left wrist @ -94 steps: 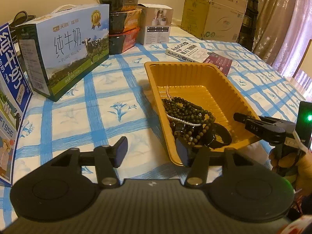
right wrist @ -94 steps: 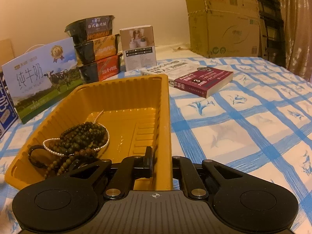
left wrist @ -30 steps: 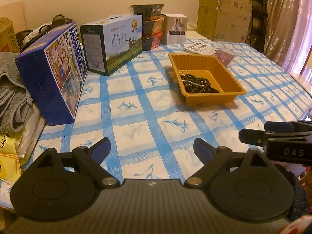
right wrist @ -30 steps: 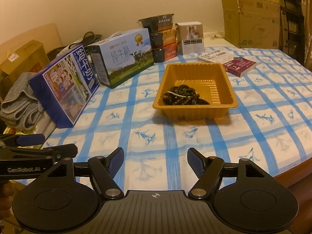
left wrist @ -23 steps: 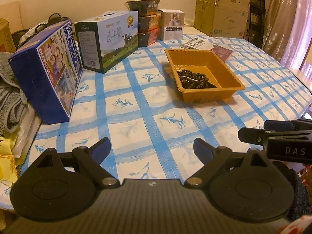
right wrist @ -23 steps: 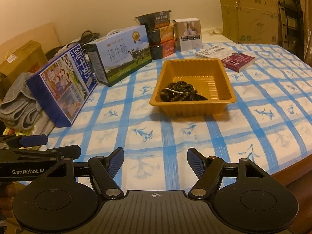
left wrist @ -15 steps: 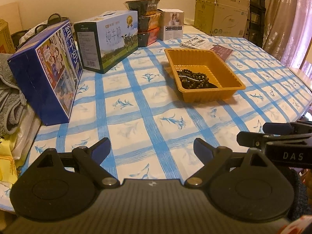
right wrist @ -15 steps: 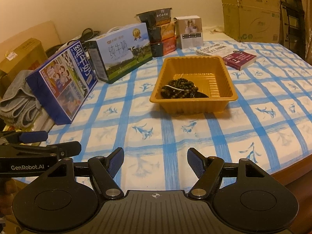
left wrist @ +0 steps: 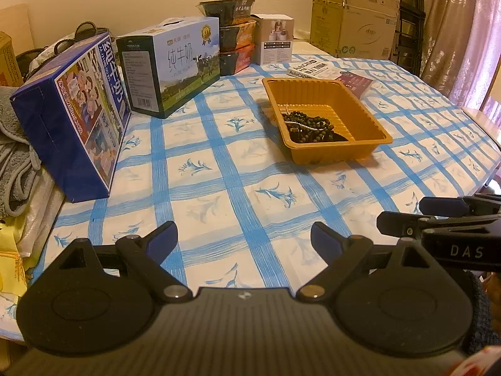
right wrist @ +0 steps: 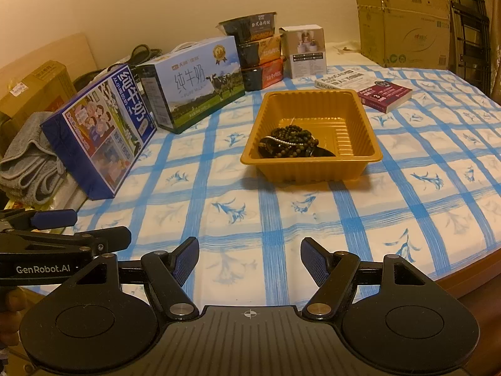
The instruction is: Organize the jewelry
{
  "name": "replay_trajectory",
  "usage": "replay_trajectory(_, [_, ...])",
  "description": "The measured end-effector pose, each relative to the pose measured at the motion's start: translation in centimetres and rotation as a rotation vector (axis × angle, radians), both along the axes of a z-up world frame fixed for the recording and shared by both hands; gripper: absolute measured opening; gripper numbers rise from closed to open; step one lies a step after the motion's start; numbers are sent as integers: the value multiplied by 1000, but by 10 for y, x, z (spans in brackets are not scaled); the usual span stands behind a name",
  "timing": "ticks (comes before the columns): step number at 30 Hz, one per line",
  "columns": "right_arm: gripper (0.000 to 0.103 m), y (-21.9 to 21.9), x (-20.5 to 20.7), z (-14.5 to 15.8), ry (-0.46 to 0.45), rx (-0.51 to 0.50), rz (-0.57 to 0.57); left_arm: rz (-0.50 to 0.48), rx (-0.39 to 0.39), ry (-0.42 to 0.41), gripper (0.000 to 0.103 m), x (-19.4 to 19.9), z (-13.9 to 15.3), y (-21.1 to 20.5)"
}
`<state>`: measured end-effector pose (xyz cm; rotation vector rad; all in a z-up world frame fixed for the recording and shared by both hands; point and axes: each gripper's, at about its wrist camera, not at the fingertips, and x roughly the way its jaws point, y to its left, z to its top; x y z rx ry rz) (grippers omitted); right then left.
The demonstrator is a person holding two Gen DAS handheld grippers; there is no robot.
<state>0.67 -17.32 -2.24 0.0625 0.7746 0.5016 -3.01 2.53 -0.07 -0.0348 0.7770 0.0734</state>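
Observation:
An orange plastic tray (left wrist: 372,116) (right wrist: 366,125) sits mid-table on the blue-checked cloth. Inside it lies a heap of dark bead bracelets (left wrist: 308,123) (right wrist: 289,142) with one thin pale bead strand across them. My left gripper (left wrist: 244,239) hangs open over the near table edge, far short of the tray, nothing between its fingers. My right gripper (right wrist: 249,258) is also open and empty, likewise well back from the tray. Each gripper shows at the other view's edge: the right gripper (left wrist: 438,216), the left gripper (right wrist: 75,228).
Two milk cartons (left wrist: 78,116) (left wrist: 175,62) stand at the left, stacked food bowls (left wrist: 233,34) and a small white box (left wrist: 275,42) behind. Books (right wrist: 375,89) lie beyond the tray, cardboard boxes (right wrist: 404,22) at back right. Grey cloth (right wrist: 28,159) piles at far left.
Three seconds ago both grippers were at the tray, the right one nearly shut by its rim. Both have since drawn back to the near table edge, open. Over the last second little differs.

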Motion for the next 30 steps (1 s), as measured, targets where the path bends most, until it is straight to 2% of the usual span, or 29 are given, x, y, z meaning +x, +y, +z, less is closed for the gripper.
replay_trajectory(30, [72,-1,1,-1,-6,-5,-1,-3,1,-3,91,1,2,-1])
